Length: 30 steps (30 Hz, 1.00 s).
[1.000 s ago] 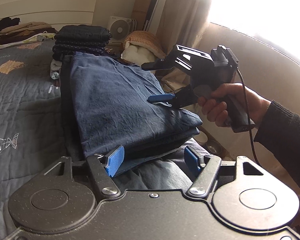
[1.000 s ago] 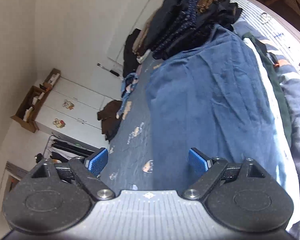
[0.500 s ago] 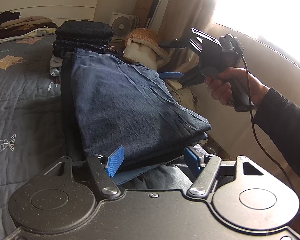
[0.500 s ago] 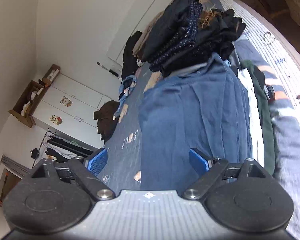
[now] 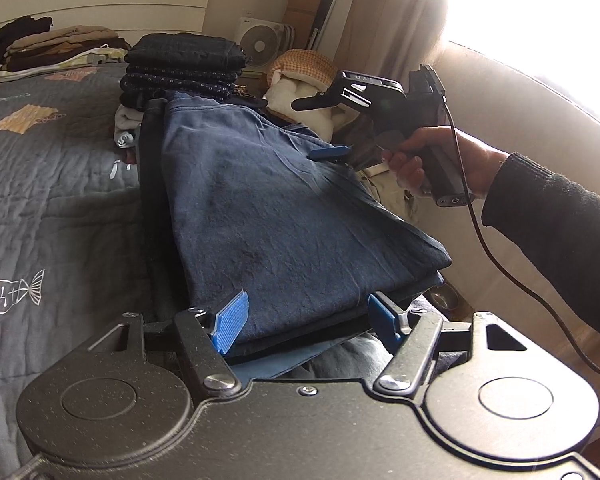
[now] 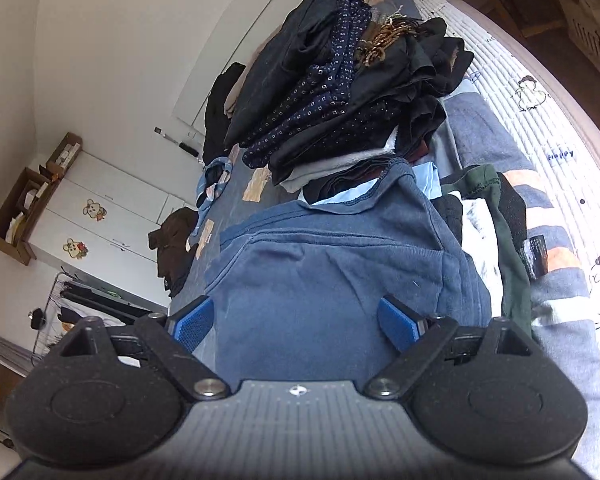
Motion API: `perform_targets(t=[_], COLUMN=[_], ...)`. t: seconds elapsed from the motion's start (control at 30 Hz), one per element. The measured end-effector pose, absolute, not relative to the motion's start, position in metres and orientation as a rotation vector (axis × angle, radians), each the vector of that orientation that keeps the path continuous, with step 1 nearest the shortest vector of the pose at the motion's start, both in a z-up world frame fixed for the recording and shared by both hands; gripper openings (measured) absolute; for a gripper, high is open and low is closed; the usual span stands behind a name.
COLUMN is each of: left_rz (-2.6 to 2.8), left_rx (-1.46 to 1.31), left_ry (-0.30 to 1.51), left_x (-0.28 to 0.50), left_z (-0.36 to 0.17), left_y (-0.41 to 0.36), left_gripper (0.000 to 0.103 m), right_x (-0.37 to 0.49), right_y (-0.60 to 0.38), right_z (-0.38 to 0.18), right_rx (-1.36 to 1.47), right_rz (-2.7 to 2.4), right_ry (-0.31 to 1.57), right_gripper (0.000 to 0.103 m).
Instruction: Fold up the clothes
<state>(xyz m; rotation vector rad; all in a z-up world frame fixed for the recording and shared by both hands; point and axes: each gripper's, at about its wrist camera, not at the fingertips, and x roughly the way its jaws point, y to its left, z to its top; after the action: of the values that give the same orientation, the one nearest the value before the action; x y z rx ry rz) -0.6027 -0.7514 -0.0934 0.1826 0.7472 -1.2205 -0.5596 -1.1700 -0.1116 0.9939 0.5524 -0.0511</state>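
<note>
Both claws gape wide, gripping nothing: left claw point(image 5: 306, 316) at the folded blue shirt's point(image 5: 284, 216) six o'clock edge, right claw point(image 6: 296, 322) over it.

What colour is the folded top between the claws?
Blue top; left wrist view shows it best.

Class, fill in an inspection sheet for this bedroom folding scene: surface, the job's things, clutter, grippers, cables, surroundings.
Surface: grey quilted bedspread with fish and patch prints.
Job's things: folded blue garment lying on top of other flat clothes; tall stack of dark folded clothes behind it.
Clutter: second clothes pile at the far end of the bed; a brown garment lying loose.
Grippers: left gripper open, fingers either side of the garment's near edge; right gripper open, over the garment's far side.
Cables: black cable hanging from the right gripper's handle.
Surroundings: white fan, curtain, white wardrobe.
</note>
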Motion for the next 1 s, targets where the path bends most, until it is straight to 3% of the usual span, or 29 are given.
perform_targets(t=[0.43, 0.73, 0.8, 1.0], left_rz=[-1.173, -1.15, -1.137, -1.107], left_rx=[0.232, 0.234, 0.237, 0.26], left_ry=[0.714, 0.696, 0.71, 0.676], left_x=[-0.625, -0.638, -0.639, -0.642], left_z=[-0.071, -0.056, -0.056, -0.053], left_y=[-0.744, -0.737, -0.734, -0.722], left_gripper=[0.079, 0.088, 0.094, 0.095], right_x=[-0.633, -0.696, -0.702, -0.715], right_y=[-1.054, -0.961, -0.946, -0.917], right_z=[-0.043, -0.04, -0.042, -0.042], right_rx=[0.556, 0.386, 0.348, 0.262], right_rz=[-0.292, -0.402, -0.434, -0.488], right_ry=[0.681, 0.705, 0.714, 0.713], right_gripper=[0.09, 0.09, 0.09, 0.09])
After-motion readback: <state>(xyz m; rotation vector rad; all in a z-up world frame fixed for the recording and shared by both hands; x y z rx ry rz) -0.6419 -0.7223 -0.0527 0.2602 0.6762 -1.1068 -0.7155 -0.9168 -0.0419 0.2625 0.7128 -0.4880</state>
